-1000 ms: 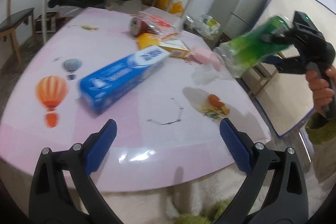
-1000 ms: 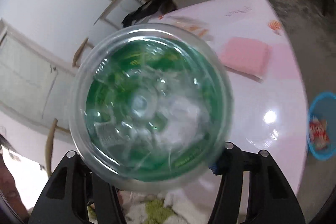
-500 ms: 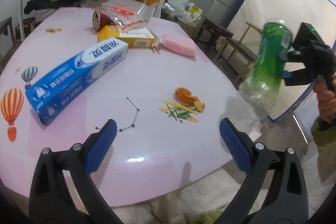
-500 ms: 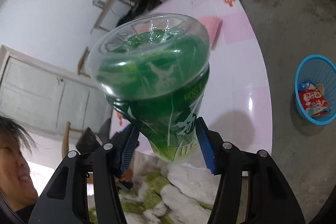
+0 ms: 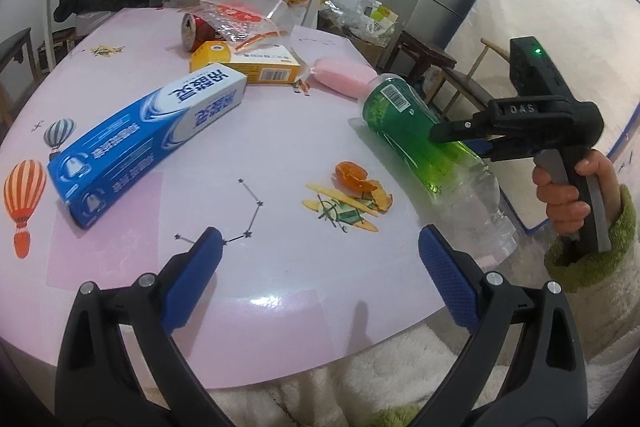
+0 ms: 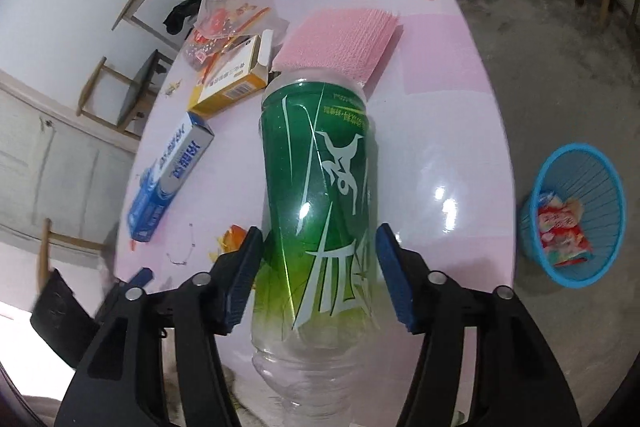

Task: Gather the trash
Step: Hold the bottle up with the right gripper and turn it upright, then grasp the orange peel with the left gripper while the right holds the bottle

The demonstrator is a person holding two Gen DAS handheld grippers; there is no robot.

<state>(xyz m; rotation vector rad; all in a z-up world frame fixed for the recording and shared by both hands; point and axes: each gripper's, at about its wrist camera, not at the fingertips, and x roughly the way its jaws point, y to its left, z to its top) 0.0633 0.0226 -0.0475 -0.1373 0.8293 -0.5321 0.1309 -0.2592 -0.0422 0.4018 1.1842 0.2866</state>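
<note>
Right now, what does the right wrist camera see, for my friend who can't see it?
A green bottle fills the middle, above a pink table, gripped between the right gripper's jaws, which have just been opening slightly. Boxes lie beyond, and a blue basket holding wrappers sits on the floor.

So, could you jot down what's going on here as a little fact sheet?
Left gripper: open, empty, above the pink table
Right gripper: jaws just opening, green bottle between them; grip unclear
On table: toothpaste box, yellow box, red can, pink pack, orange peel
Bin: blue basket on the floor, wrappers inside
</note>
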